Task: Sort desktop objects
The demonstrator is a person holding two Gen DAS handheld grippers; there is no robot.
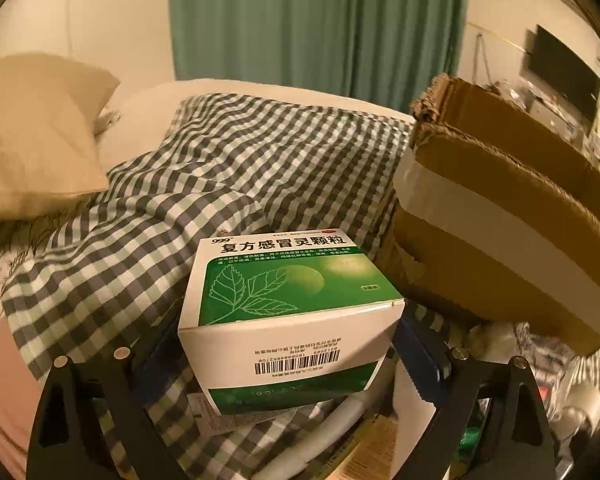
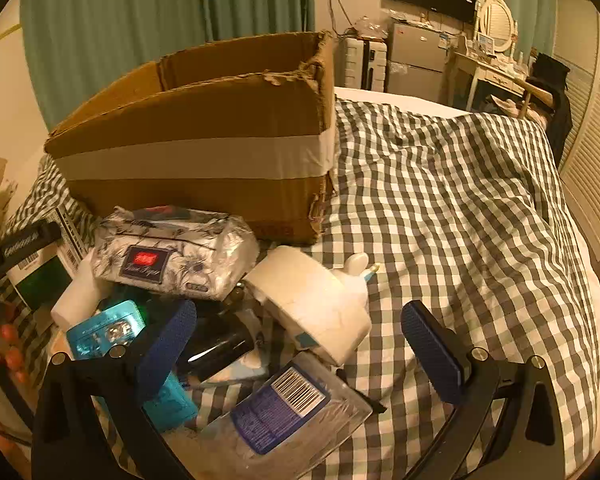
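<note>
Between your left gripper's [image 1: 288, 364] spread jaws, the green-and-white cardboard medicine box [image 1: 288, 316] is sitting, contact unclear. Right of it, the taped brown cardboard carton [image 1: 512, 216] is crowding close. Your right gripper [image 2: 300, 344] is hanging wide open over the white bottle [image 2: 312, 308].

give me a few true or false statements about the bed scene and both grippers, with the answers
1. The green and white medicine box sits between the left gripper's fingers. True.
2. The cardboard box is taped shut. False: its top is open, with a pale tape band around its side.
3. The right gripper is clamped on the tissue pack. False: its jaws stand wide open, gripping nothing.
4. The bed cover is checked. True.
5. The curtain is red. False: it is green.
</note>
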